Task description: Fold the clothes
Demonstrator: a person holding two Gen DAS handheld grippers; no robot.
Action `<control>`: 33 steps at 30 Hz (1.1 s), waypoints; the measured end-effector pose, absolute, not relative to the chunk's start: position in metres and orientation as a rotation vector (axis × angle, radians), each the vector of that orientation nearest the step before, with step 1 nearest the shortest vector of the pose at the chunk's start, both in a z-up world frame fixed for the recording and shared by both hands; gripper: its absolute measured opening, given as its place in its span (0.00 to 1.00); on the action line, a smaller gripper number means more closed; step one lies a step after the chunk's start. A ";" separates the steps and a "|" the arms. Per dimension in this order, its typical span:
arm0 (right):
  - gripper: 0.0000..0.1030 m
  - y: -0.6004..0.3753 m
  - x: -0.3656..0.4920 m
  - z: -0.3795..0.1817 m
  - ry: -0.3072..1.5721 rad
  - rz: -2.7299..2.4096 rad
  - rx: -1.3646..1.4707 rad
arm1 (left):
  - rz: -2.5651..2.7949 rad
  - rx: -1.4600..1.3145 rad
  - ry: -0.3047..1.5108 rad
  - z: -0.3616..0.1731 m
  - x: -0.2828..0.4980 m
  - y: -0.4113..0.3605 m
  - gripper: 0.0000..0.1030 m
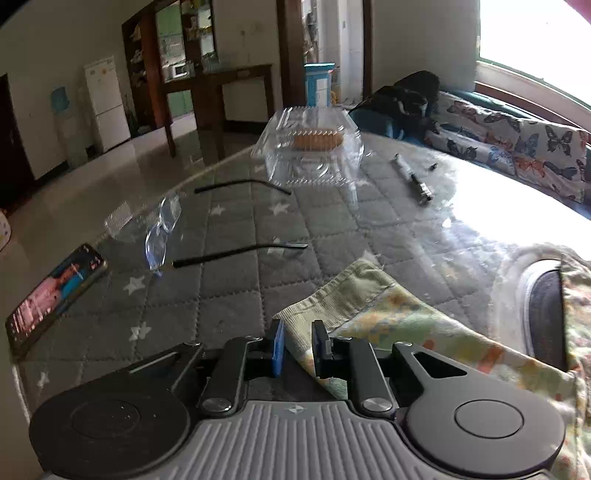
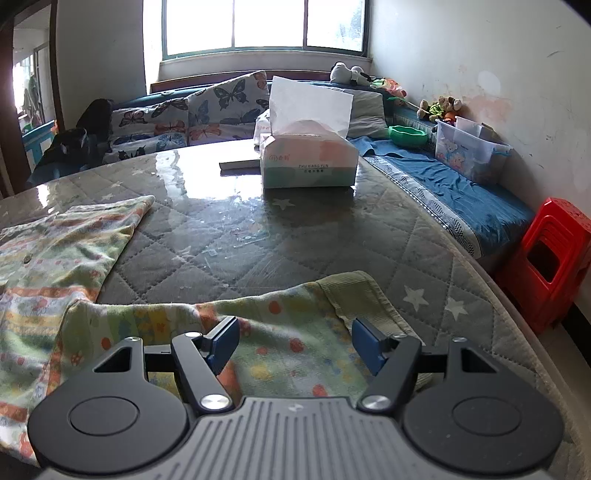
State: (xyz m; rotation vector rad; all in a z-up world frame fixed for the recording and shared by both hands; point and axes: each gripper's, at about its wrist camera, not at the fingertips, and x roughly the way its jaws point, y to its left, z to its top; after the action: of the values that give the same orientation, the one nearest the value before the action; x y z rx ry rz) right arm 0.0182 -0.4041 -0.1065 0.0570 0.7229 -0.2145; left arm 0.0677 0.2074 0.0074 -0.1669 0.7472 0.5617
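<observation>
Living room, bright window (image 2: 264, 24) at 12 o'clock of the right wrist view; sofa with butterfly cushions (image 2: 192, 110) below it. Work surface: round table (image 2: 229, 236) under a grey quilted star-print cover and a glossy clear sheet.

Left wrist view: left gripper (image 1: 298, 349) at 6 o'clock, pads only narrowly apart. Ribbed cuff and edge of the patterned garment (image 1: 373, 306) passing between the pads and running off toward 3 o'clock; cloth close against the right pad, a slim gap at the blue left pad. Firm pinch or not: cannot tell. Phone (image 1: 55, 295) with lit screen at 9 o'clock, near the table edge. Two black strips (image 1: 240, 253) and crumpled clear wrap (image 1: 162, 229) toward 10 o'clock. Clear plastic clamshell box (image 1: 310, 147) holding biscuits at 12 o'clock. Marker (image 1: 412, 179) at 1 o'clock.

Right wrist view: right gripper (image 2: 293, 341) at 6 o'clock, jaws spread wide, nothing clenched. Sleeve of the garment flat on the table directly beneath and between the blue pads, ribbed cuff toward 1 o'clock of the right pad; pads not pressing the cloth. Body of the garment spread toward 9 o'clock. Tissue box (image 2: 308, 158) at 12 o'clock, well apart from the cloth. Red stool (image 2: 546, 258) at 3 o'clock, off the table.
</observation>
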 end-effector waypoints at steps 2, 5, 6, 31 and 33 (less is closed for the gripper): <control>0.67 -0.402 0.018 -0.105 0.720 -0.213 0.061 | 0.509 -0.159 0.737 0.015 0.067 0.196 0.18; 0.67 -0.393 0.019 -0.100 0.704 -0.179 0.071 | 0.390 -0.134 0.733 0.025 0.068 0.166 0.24; 0.67 -0.388 0.019 -0.098 0.701 -0.158 0.071 | 0.343 -0.123 0.733 0.027 0.069 0.154 0.24; 0.68 -0.360 0.015 -0.111 0.725 -0.067 0.006 | -0.280 0.059 0.853 -0.010 0.070 -0.031 0.34; 0.68 -0.375 0.010 -0.111 0.725 -0.097 0.026 | -0.279 0.055 0.852 -0.008 0.069 -0.029 0.34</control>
State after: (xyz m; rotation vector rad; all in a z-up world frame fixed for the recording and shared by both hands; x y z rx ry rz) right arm 0.0104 -0.3748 -0.1108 0.0259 0.7249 -0.0972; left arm 0.0690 -0.0288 -0.0080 0.0552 0.8520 -0.2789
